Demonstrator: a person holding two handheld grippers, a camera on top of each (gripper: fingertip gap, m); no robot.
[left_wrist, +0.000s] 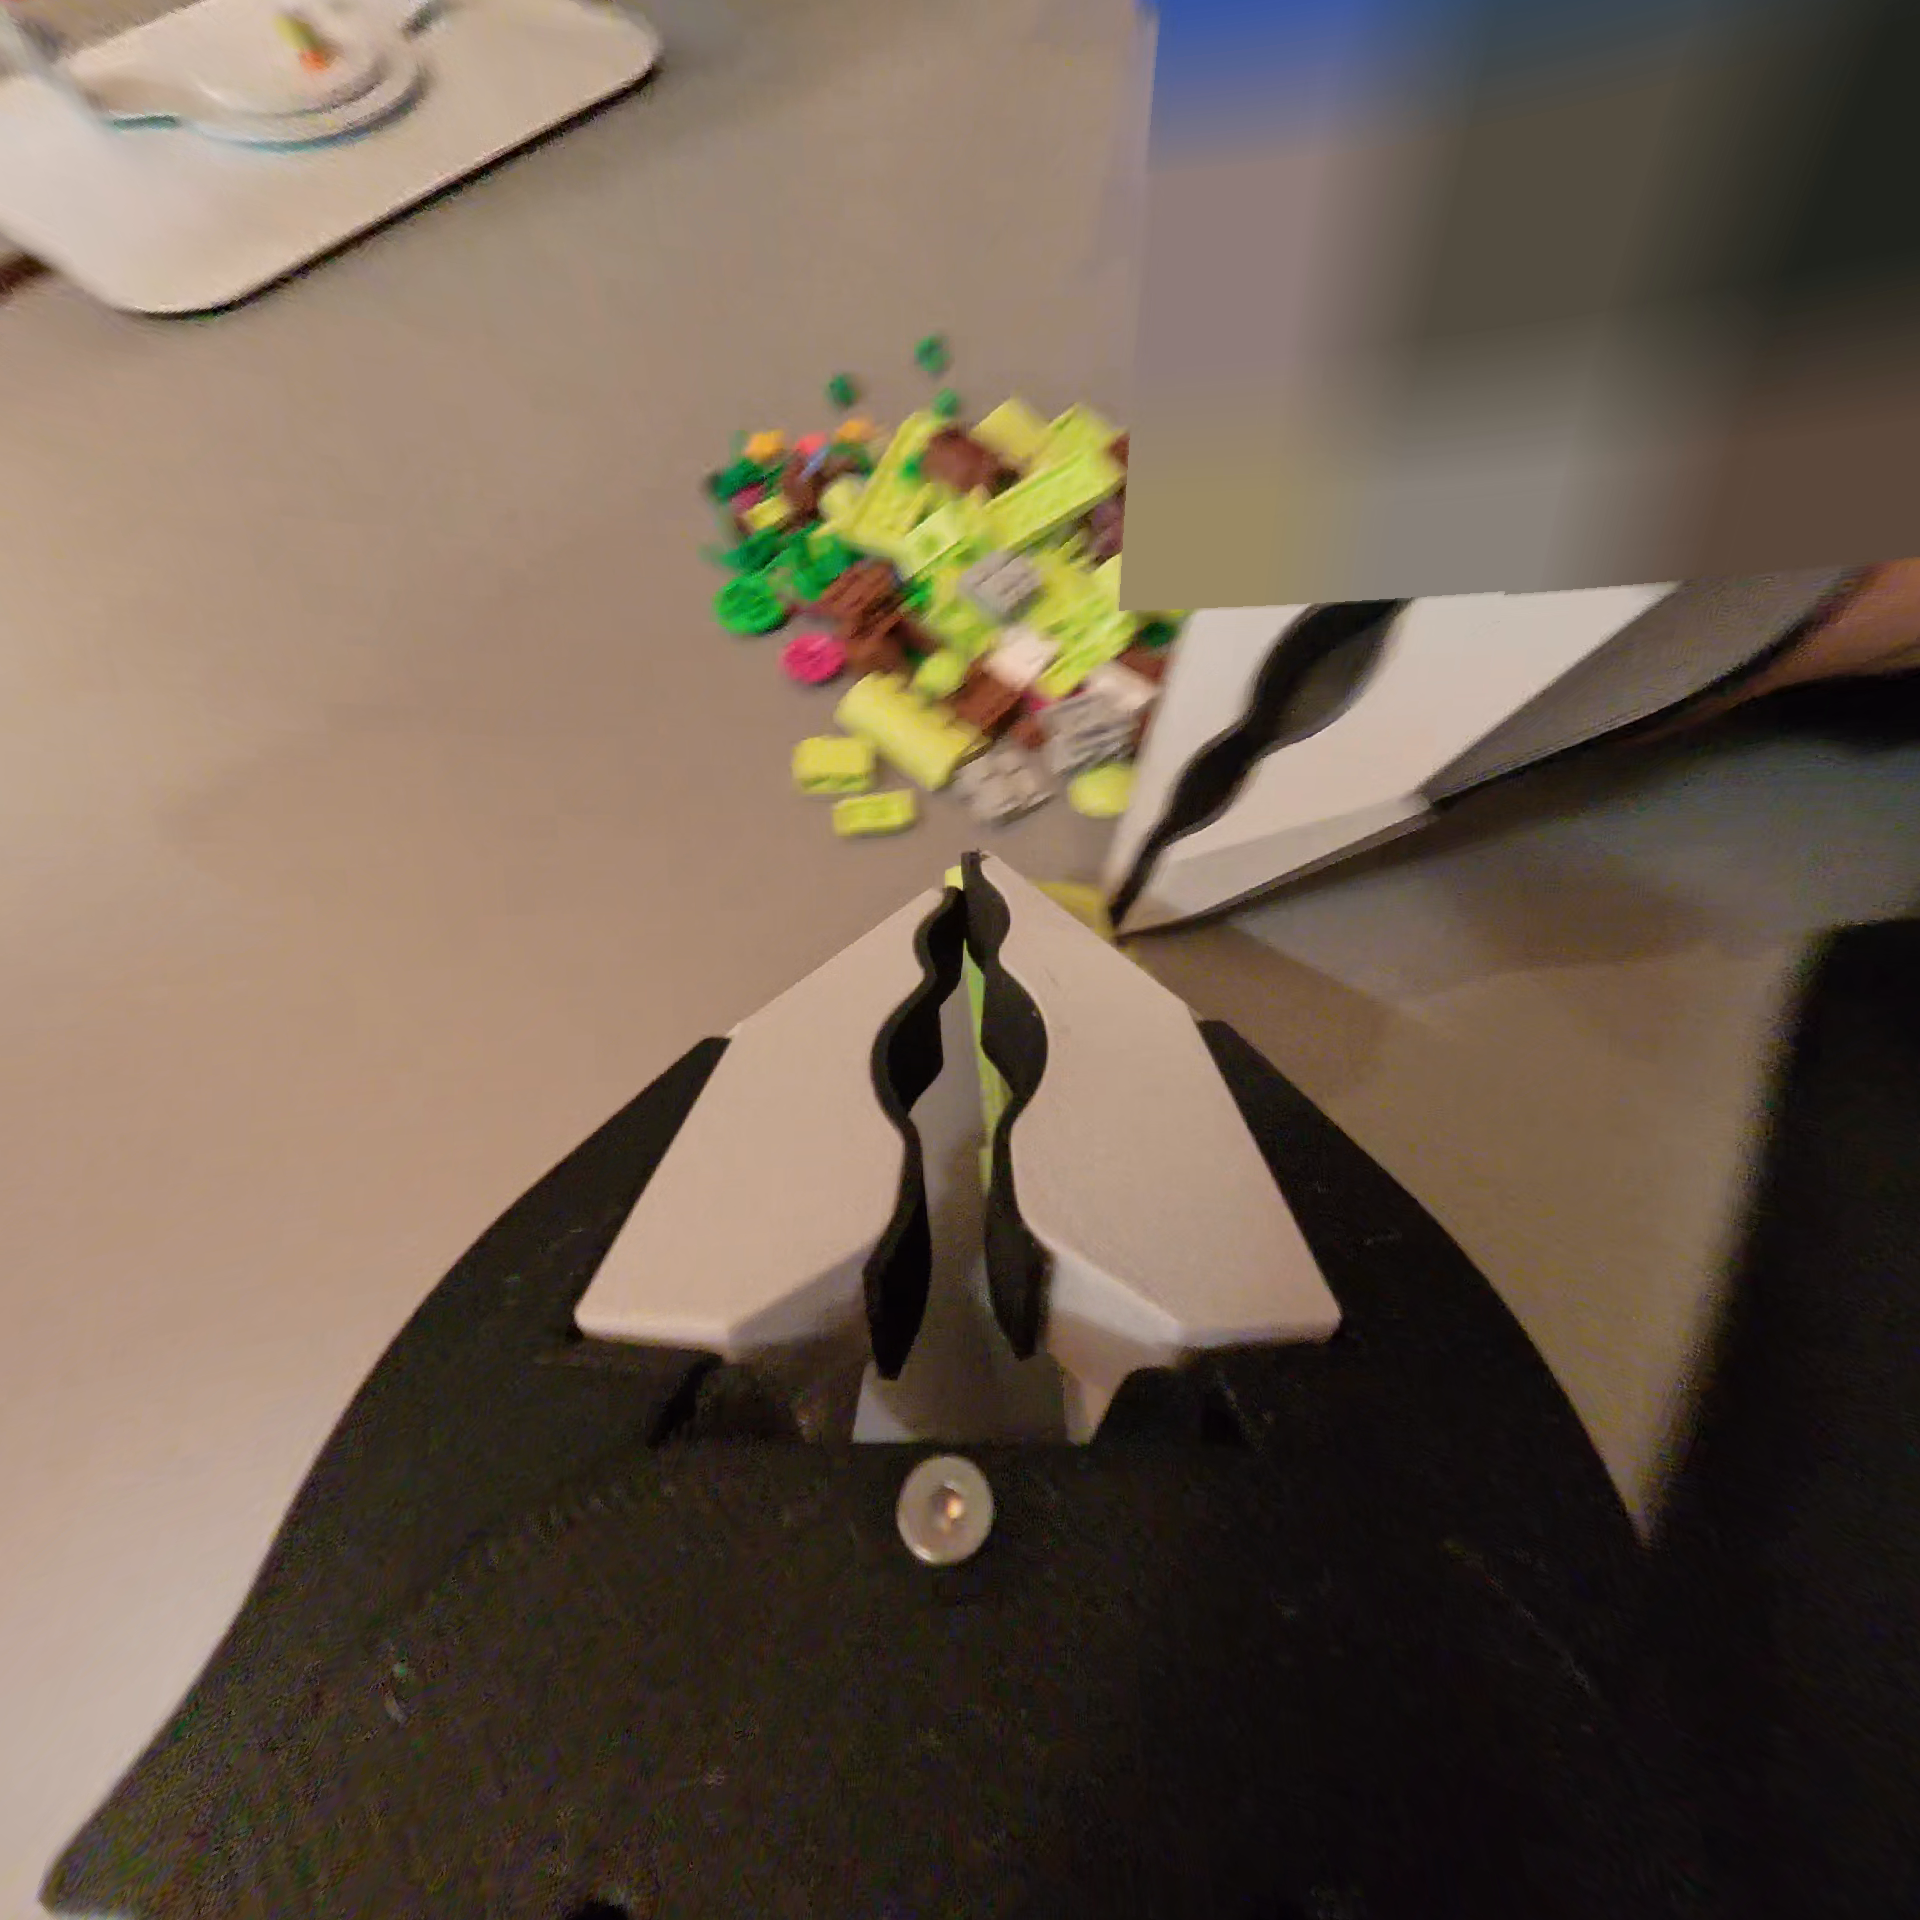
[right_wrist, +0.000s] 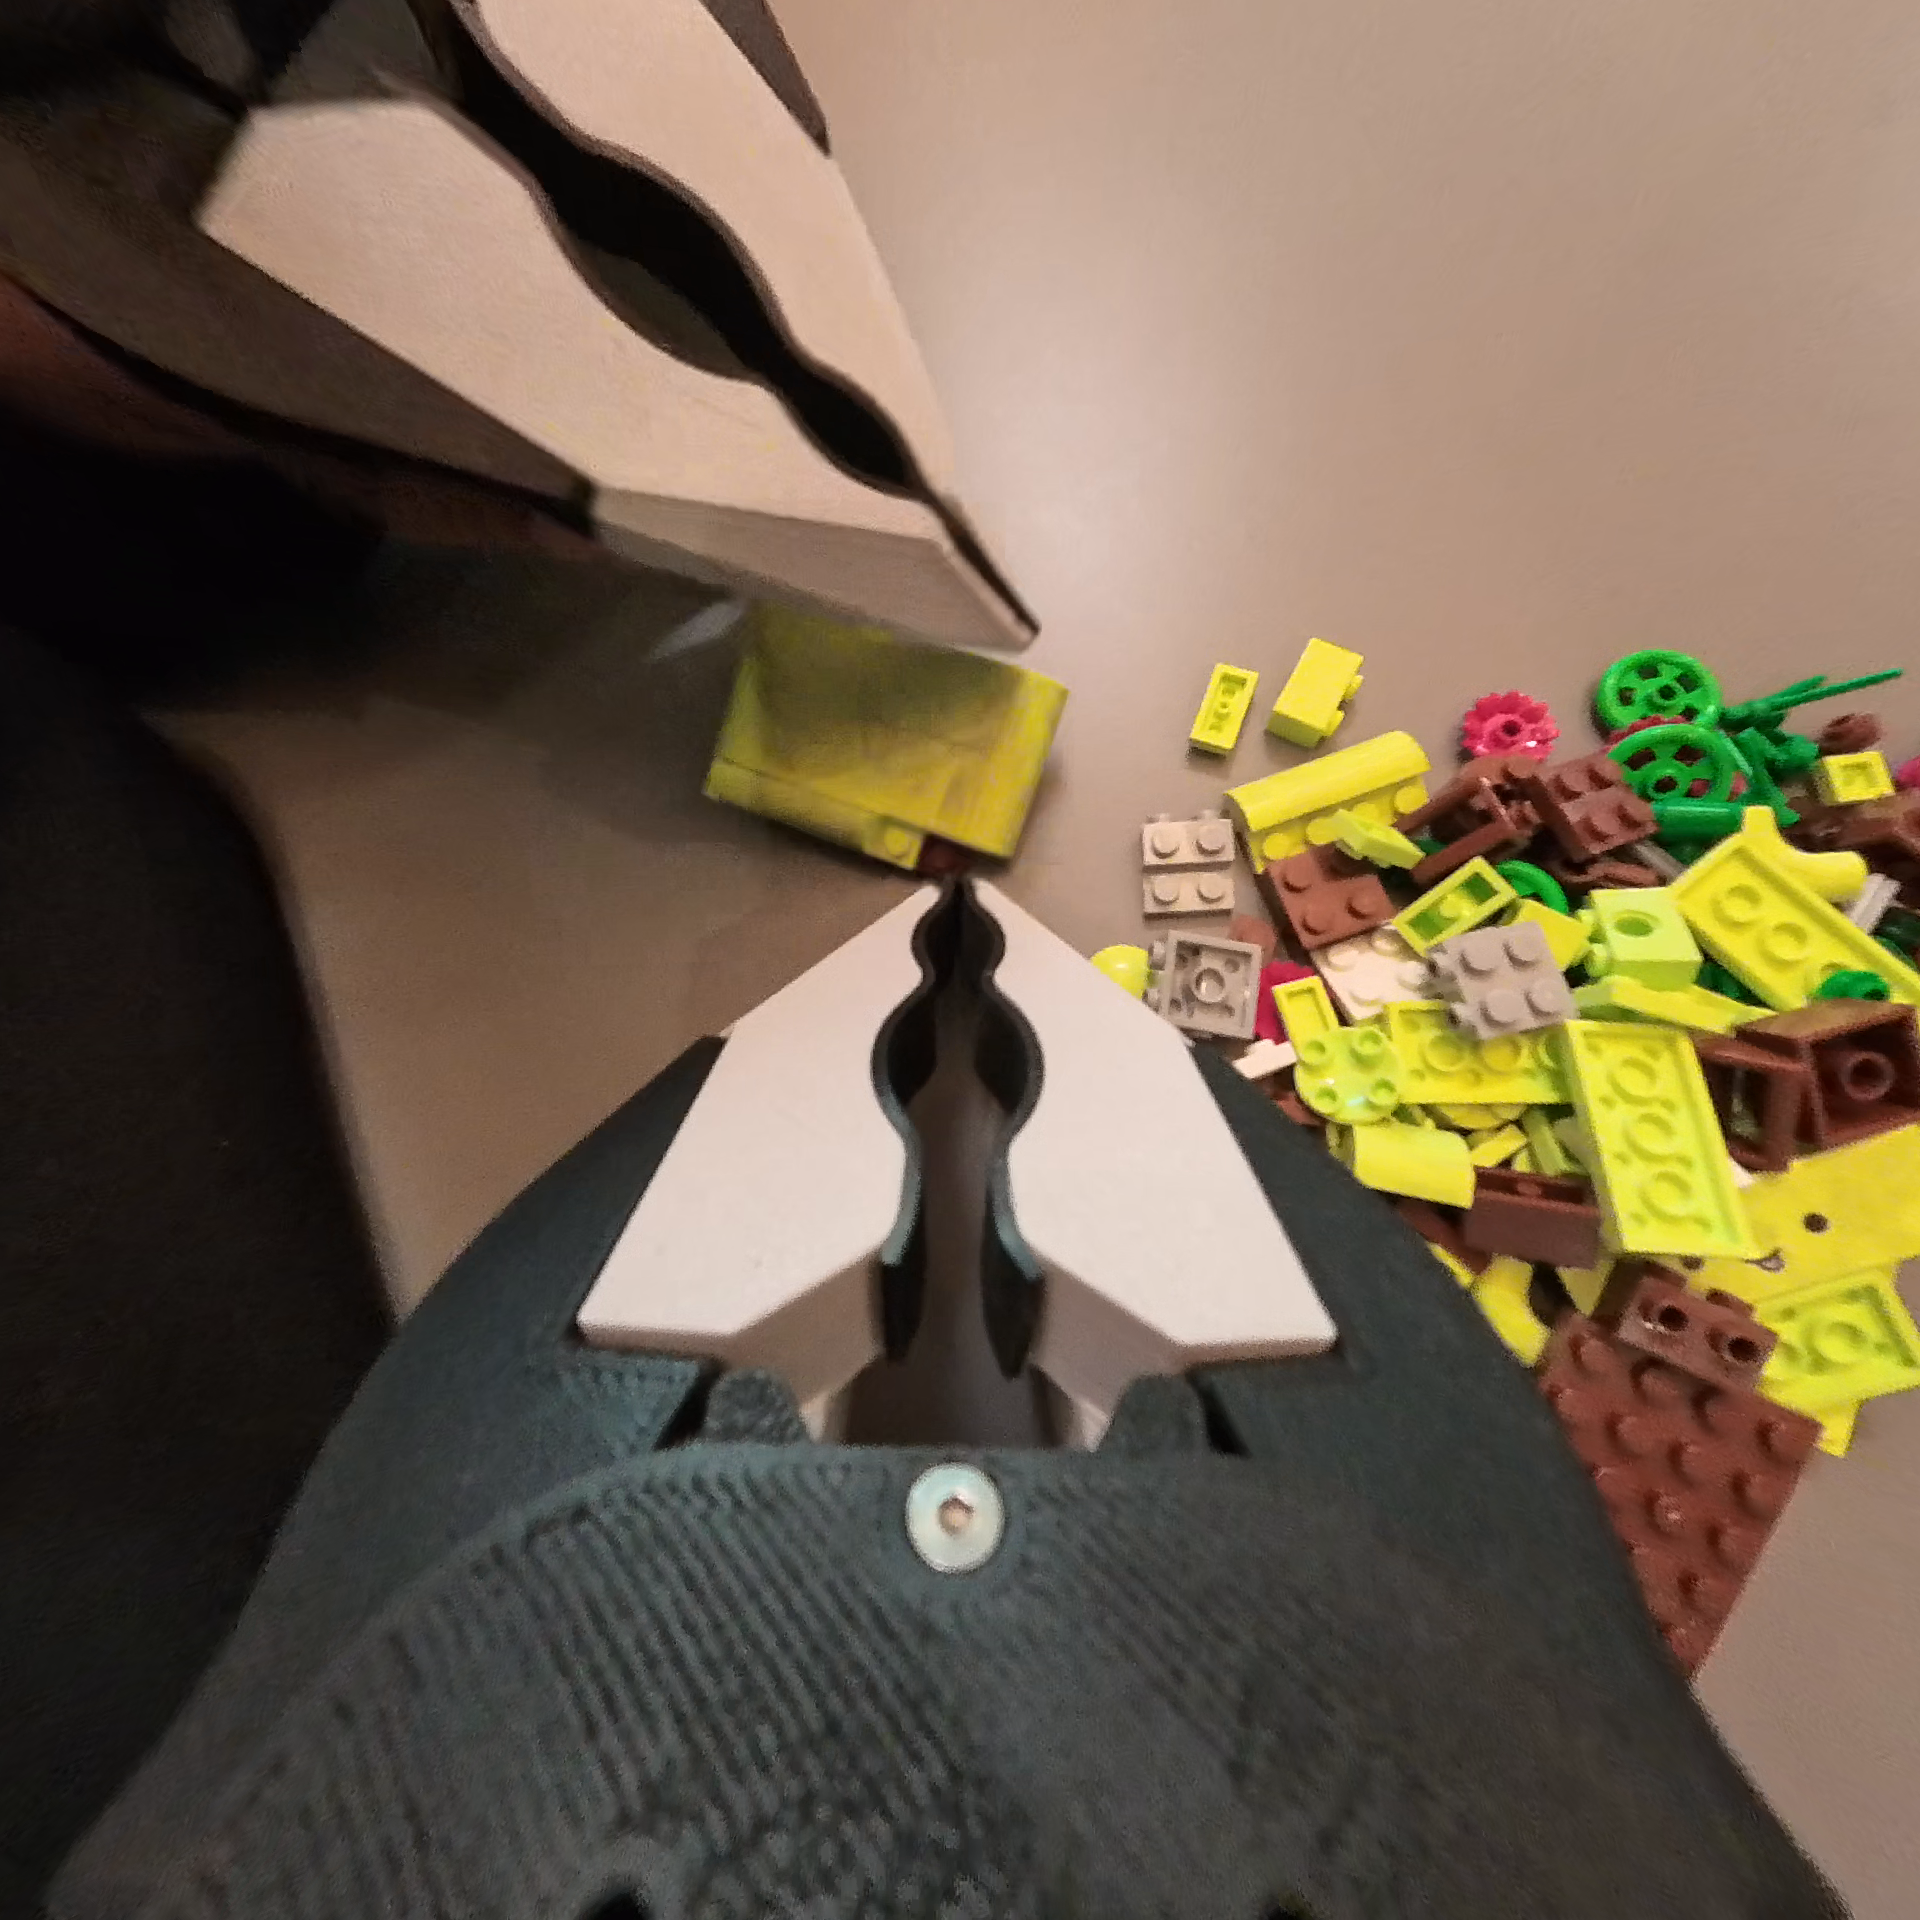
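In the right wrist view my right gripper (right_wrist: 951, 888) is shut, and its tips pinch a small brown piece (right_wrist: 940, 857) at the near corner of a lime-yellow brick assembly (right_wrist: 883, 758). The assembly is blurred. My left gripper (right_wrist: 1023, 629) comes in from the upper left with its fingers together, and the assembly lies just under its lower finger. In the left wrist view the left gripper (left_wrist: 963, 883) is shut. A thin lime strip shows through the slit between its pads, and I cannot tell whether it is pinched. The right gripper (left_wrist: 1120, 920) meets the lime assembly (left_wrist: 1081, 899) beside the left tips.
A pile of loose bricks (right_wrist: 1558, 987), lime, brown, grey, green and pink, lies on the grey table (left_wrist: 312, 727) just beyond both grippers; it also shows in the left wrist view (left_wrist: 935, 603). A large brown plate (right_wrist: 1683, 1455) lies at its near edge. A white mat (left_wrist: 312, 187) sits at the far left. Tip to tip, the grippers are about 4 cm apart. From the right gripper's tips to the large brown plate (right_wrist: 1683, 1455) is close to 12 cm.
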